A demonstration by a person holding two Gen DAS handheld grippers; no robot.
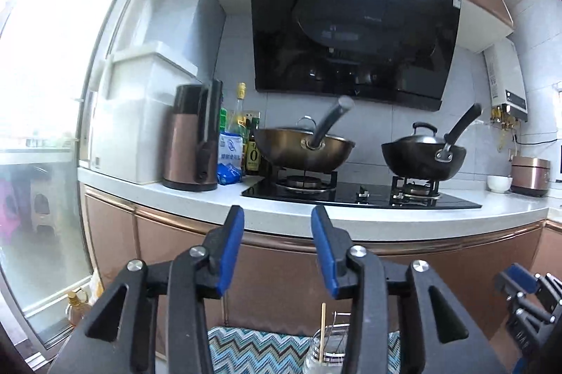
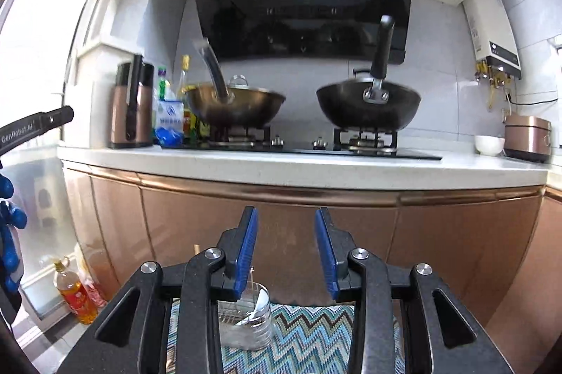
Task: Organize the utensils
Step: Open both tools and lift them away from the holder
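glass jar (image 2: 250, 317) half hidden behind right gripper (image 2: 286, 247), perhaps holding spoon (image 2: 258, 303).

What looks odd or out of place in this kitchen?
An oil bottle stands on the floor by the cabinets instead of the counter. A glass jar holding a spoon sits low on a zigzag cloth. No spills show.

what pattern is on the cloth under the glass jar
A zigzag chevron pattern in blue, teal, white and brown on the cloth under the glass jar; the right wrist view shows it best.
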